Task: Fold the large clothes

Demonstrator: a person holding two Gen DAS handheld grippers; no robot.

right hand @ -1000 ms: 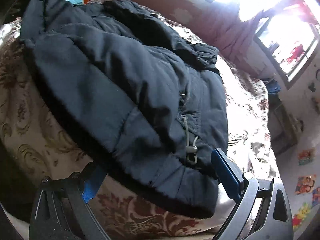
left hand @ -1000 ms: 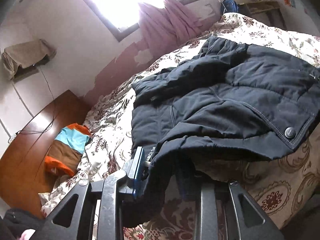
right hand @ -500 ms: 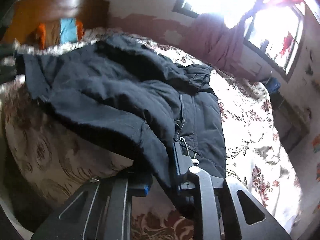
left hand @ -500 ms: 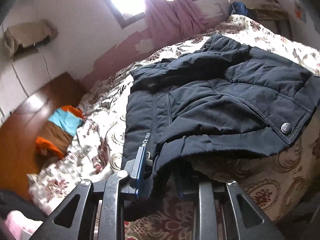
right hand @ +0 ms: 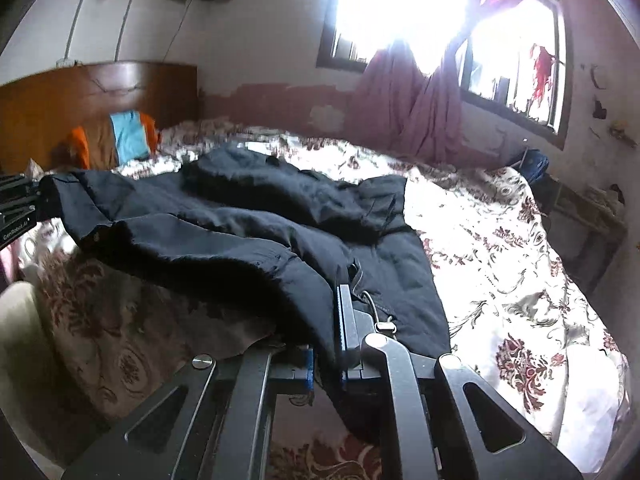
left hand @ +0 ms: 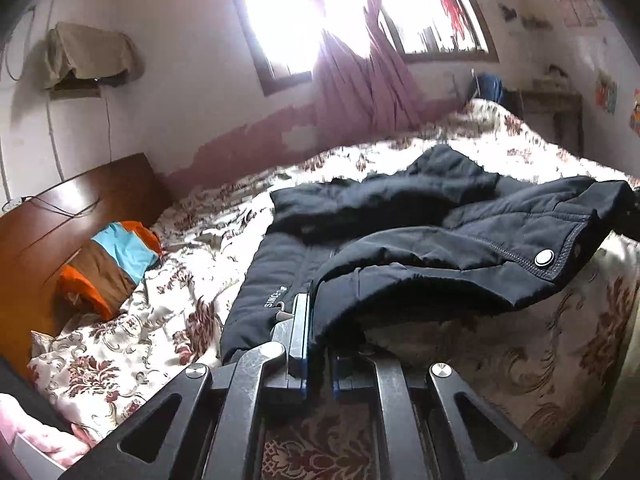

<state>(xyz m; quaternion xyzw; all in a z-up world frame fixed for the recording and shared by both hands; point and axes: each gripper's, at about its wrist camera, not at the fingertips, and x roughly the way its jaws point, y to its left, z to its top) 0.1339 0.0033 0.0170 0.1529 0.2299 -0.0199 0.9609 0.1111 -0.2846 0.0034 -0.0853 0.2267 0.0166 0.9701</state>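
My left fingers (left hand: pixel 318 344) and right fingers (right hand: pixel 326 344) clamped on hem of dark navy padded jacket (left hand: pixel 420 248), lifting edge off floral bedspread (left hand: pixel 160 320) for fold.

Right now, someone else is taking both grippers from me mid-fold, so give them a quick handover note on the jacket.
Left gripper: shut on the near hem of the dark jacket, at its left corner.
Right gripper: shut on the same hem at the right corner, beside the drawcord toggle.
Jacket: on the floral bedspread, collar end toward the window, near edge lifted off the bed and sagging between the two grips.
Done: both hem corners gripped.
Left: probably carry the hem over toward the collar, lay it down, release, then smooth and finish folding.
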